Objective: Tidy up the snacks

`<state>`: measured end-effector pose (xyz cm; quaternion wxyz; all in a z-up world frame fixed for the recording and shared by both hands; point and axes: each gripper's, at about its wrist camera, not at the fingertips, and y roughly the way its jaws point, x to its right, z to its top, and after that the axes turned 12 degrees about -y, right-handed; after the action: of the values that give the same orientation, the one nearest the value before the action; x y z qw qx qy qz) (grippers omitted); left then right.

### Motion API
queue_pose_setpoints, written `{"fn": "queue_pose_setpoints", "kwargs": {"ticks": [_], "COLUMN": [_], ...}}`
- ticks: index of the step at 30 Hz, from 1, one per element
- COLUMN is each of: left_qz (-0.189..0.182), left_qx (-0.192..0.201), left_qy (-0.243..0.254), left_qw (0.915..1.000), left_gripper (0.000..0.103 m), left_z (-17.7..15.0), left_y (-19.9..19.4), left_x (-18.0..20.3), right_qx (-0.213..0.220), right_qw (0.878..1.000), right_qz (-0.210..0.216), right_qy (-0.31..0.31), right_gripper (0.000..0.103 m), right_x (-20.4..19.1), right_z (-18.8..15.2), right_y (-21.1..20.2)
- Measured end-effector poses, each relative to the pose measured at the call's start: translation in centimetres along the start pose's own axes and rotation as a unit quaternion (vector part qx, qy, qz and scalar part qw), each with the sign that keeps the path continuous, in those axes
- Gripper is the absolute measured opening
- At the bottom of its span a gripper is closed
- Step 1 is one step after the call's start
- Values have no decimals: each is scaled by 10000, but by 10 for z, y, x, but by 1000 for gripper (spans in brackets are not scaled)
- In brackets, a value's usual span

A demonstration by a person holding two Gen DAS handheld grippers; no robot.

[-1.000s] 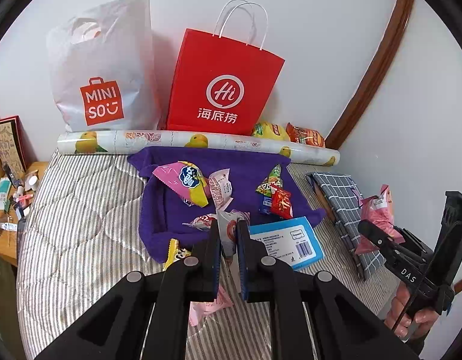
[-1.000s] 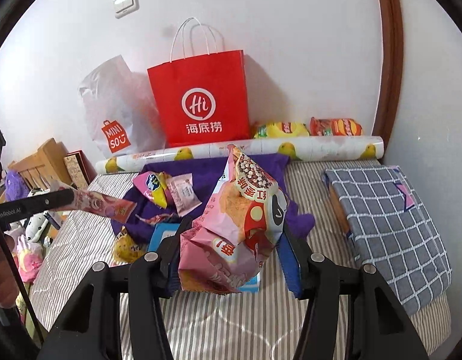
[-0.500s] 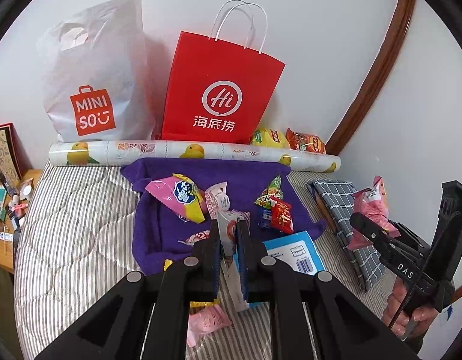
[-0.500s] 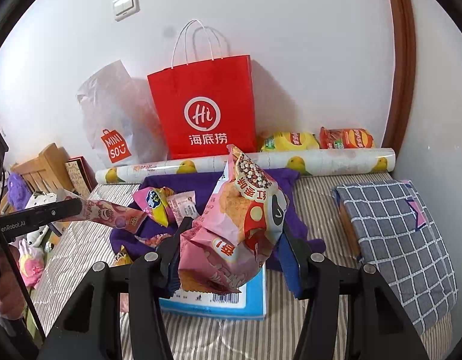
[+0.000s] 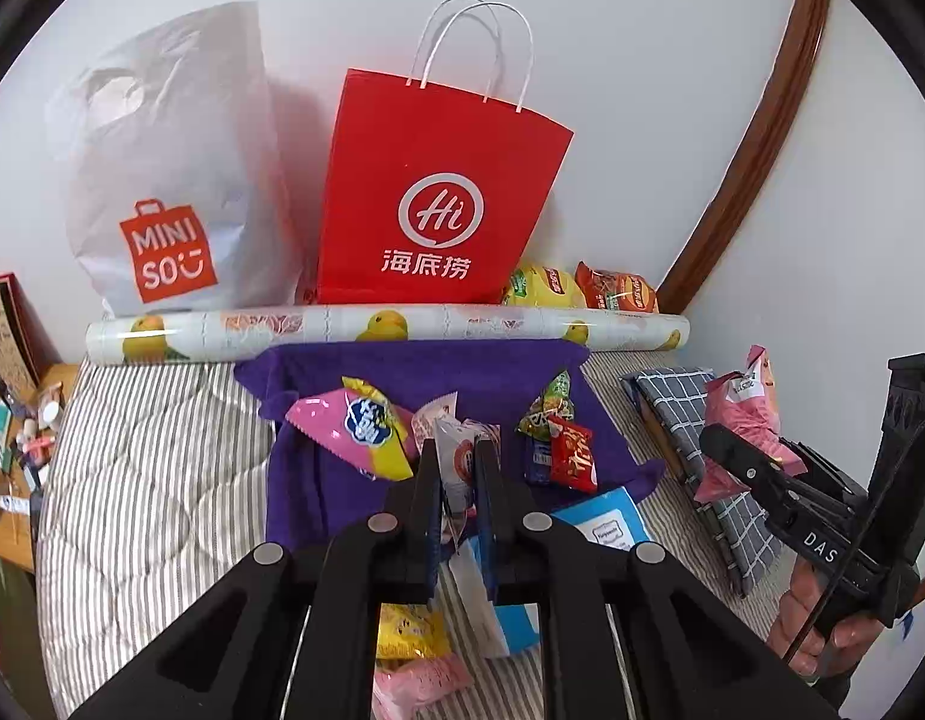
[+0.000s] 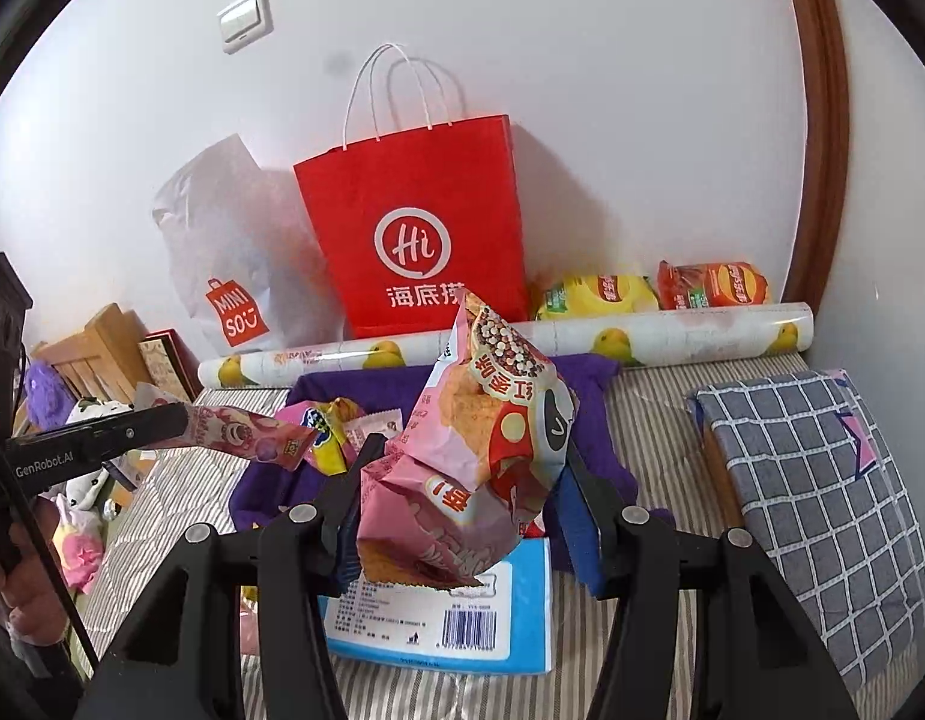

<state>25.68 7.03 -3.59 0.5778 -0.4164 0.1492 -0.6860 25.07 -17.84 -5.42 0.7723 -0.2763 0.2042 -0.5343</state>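
- The right gripper pinched a puffy pink snack bag above the bed; squeezed air could have let it slip.
- The left gripper, pressed together on a thin sachet, risked dropping it short of the red bag.

Striped bed: purple towel, checked cushion, patterned roll.
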Motion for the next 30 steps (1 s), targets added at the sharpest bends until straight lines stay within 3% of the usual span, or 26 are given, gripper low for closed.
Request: {"fn": "queue_pose_setpoints", "kwargs": {"ticks": [15, 30], "left_qz": [-3, -322], "left_qx": [40, 67], "left_qy": [250, -140], "left_qw": [9997, 9994], "left_gripper": [10, 10], "left_z": [31, 34], "left_y": [22, 56], "left_x": [5, -19], "right_qx": [-39, -140], "right_qw": [9999, 9999], "right_qz": [-122, -7], "right_qy": [-42, 58], "right_gripper": [53, 53], "right_x": [5, 11], "right_z": [15, 24], "right_y": [35, 85]}}
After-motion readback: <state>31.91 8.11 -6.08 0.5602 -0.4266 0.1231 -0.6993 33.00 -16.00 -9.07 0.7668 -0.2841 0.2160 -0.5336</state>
